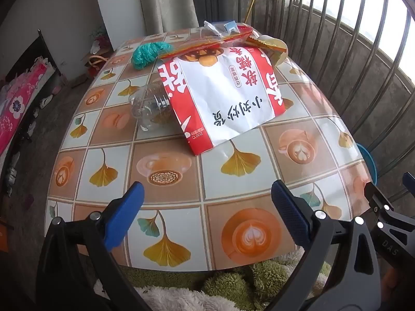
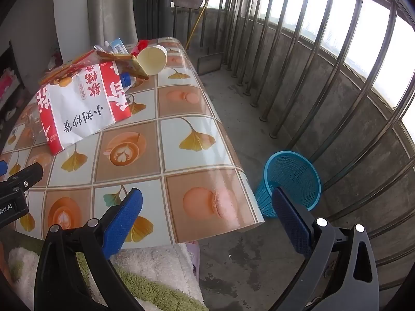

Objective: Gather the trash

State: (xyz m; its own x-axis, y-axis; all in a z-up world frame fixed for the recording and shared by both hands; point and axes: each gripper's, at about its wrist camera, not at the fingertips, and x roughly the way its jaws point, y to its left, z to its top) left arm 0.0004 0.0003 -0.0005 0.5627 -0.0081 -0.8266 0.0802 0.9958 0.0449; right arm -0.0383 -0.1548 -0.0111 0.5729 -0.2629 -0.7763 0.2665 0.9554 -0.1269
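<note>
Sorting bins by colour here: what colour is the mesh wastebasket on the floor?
Light blue; the wastebasket shows best in the right wrist view, beside the table.

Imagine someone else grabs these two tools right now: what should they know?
Left hand-held gripper: open, empty, at the near table edge.
Right hand-held gripper: open, empty, at the table's right corner.
Trash, all on the table: red-and-white paper bag, clear plastic bottle, paper cup, wrappers, teal bundle.
Blue basket: on the floor right of the table; no trash visible inside.
Done: nothing. Left: everything.
</note>
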